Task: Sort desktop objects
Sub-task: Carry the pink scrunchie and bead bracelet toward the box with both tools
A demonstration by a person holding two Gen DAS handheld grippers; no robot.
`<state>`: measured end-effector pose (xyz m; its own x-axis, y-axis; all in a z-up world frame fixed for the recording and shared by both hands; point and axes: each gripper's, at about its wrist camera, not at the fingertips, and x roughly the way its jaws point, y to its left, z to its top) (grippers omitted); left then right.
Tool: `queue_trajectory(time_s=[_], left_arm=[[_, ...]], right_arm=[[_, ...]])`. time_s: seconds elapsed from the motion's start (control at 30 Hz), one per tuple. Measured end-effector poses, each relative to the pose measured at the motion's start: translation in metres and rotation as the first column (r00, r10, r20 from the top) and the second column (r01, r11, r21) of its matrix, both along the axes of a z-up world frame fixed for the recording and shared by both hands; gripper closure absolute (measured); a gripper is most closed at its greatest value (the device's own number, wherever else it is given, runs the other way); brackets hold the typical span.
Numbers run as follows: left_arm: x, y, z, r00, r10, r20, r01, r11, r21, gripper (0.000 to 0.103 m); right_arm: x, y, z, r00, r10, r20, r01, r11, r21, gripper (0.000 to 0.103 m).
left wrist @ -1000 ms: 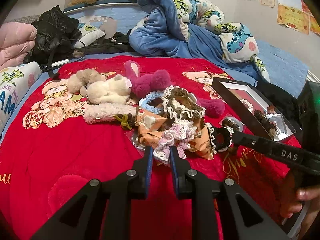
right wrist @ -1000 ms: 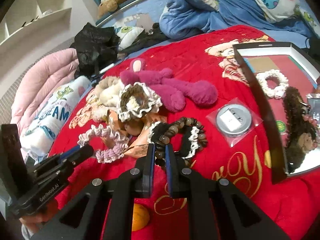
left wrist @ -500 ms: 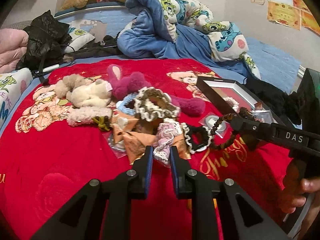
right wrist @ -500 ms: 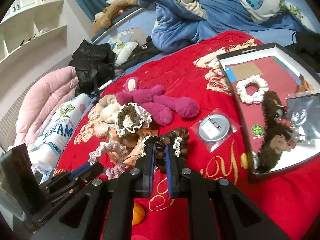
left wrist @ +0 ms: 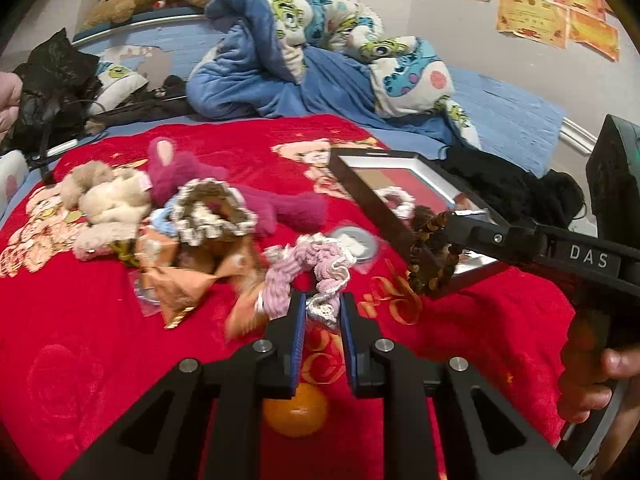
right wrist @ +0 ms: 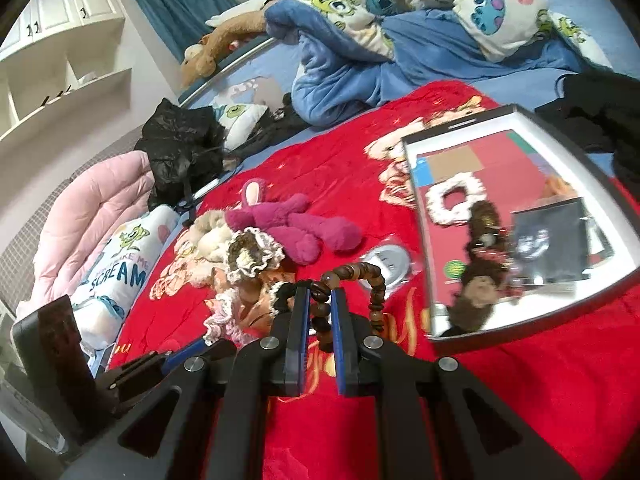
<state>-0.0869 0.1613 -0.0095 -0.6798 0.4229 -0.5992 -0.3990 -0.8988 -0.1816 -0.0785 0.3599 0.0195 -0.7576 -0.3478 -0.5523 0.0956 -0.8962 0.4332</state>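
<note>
My left gripper (left wrist: pixel 322 307) is shut on a pink and white lace scrunchie (left wrist: pixel 312 268) and holds it lifted off the red blanket (left wrist: pixel 100 320). My right gripper (right wrist: pixel 320 294) is shut on a brown wooden bead bracelet (right wrist: pixel 362 276) and holds it in the air. In the left wrist view the right gripper (left wrist: pixel 452 220) dangles the bracelet (left wrist: pixel 428 256) over the near edge of the black-framed tray (left wrist: pixel 372 196). The tray (right wrist: pixel 420 216) holds a white scrunchie (right wrist: pixel 454 198), a brown plush piece (right wrist: pixel 478 280) and a dark packet (right wrist: pixel 548 244).
A pile lies on the blanket: a magenta plush (left wrist: pixel 240 192), beige plush toys (left wrist: pixel 108 192), a brown and white scrunchie (left wrist: pixel 212 212), orange wrappers (left wrist: pixel 176 276), a round silver item in plastic (right wrist: pixel 386 262). An orange ball (left wrist: pixel 296 412) sits under my left gripper. Bedding lies behind.
Both grippers have lifted with their loads. The right gripper carried the bead bracelet right, toward the tray. The left gripper pulled the pink scrunchie out of the pile and rightward.
</note>
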Motion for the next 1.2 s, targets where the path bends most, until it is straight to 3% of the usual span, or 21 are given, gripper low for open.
queue_trajectory(time_s=[0.27, 0.57, 0.7, 0.9, 1.1, 1.2], left_arm=[[0.022, 0.057, 0.008, 0.994, -0.110, -0.015, 0.111, 0.993, 0.033, 0.085], [0.052, 0.133, 0.019, 0.968, -0.250, -0.032, 0.252, 0.963, 0.100, 0.085], [0.066, 0.159, 0.020, 0.960, -0.280, -0.025, 0.281, 0.957, 0.066, 0.085], [0.080, 0.161, 0.038, 0.949, -0.303, -0.085, 0.309, 0.948, 0.072, 0.085], [0.063, 0.146, 0.032, 0.966, -0.253, -0.048, 0.257, 0.962, 0.097, 0.085], [0.057, 0.141, 0.032, 0.971, -0.231, -0.062, 0.234, 0.970, 0.064, 0.085]], right_arm=[[0.039, 0.043, 0.021, 0.996, -0.085, -0.033, 0.085, 0.996, 0.019, 0.092], [0.089, 0.105, 0.020, 0.974, -0.222, -0.042, 0.222, 0.975, -0.010, 0.092], [0.104, 0.122, 0.019, 0.961, -0.272, -0.046, 0.270, 0.962, -0.051, 0.092], [0.107, 0.121, 0.023, 0.958, -0.278, -0.072, 0.272, 0.959, -0.081, 0.092], [0.107, 0.112, 0.017, 0.962, -0.256, -0.090, 0.247, 0.963, -0.103, 0.092], [0.101, 0.110, 0.015, 0.965, -0.246, -0.089, 0.237, 0.966, -0.104, 0.092]])
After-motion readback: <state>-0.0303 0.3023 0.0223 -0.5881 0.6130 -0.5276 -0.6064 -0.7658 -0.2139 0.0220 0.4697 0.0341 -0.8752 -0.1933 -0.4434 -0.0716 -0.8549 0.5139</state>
